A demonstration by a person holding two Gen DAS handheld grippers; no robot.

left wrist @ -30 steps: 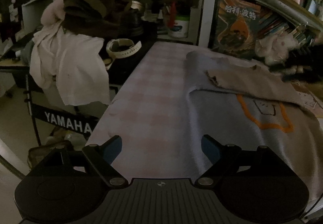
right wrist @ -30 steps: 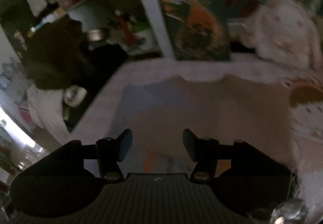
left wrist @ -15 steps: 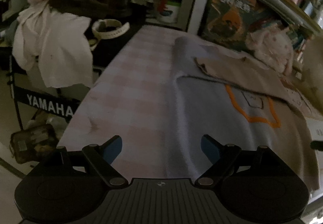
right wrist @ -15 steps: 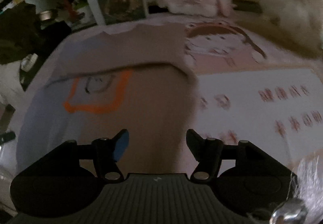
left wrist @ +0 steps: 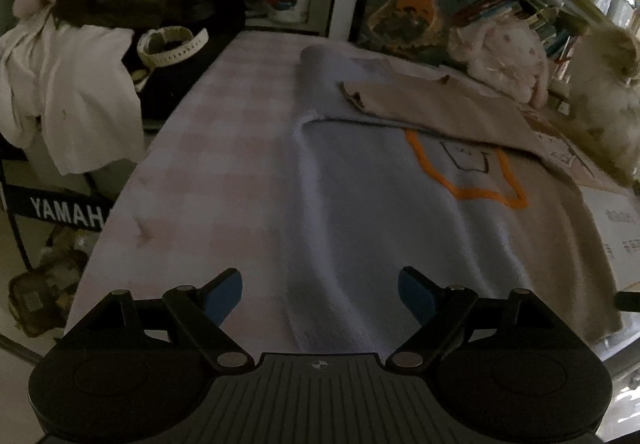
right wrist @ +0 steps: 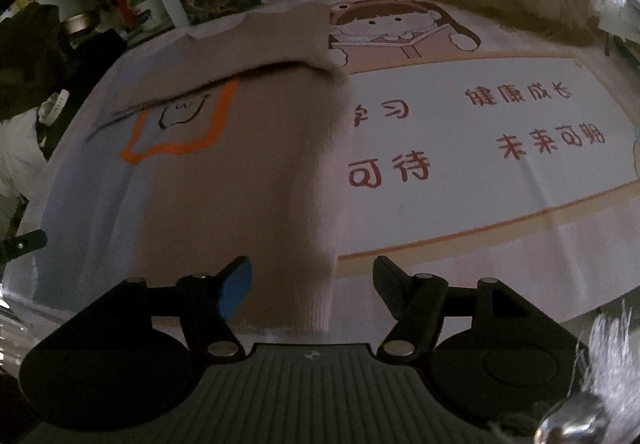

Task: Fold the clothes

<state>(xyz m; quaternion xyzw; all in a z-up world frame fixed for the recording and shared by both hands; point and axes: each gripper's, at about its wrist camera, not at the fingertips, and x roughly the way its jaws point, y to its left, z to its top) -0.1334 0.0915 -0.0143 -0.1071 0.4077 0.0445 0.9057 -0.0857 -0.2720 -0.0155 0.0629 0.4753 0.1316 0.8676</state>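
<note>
Sweater [left wrist: 400, 212] flat on checkered cloth [left wrist: 224, 148], pale blue and tan halves, orange outline in middle. Tan sleeve [right wrist: 272, 40] folded across sweater top. Left gripper [left wrist: 320, 294] over sweater's near blue hem, jaws spread, empty. Right gripper [right wrist: 312, 284] over sweater's near tan corner, jaws just been opening, spread, fabric below, not pinched.

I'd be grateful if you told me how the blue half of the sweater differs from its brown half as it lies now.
The blue half lies flat in a single layer, bordering the checked sheet; the brown half borders the cartoon poster. A brown sleeve is folded across the chest, while none lies on the blue lower part. Both share the orange outline at their seam.
</note>
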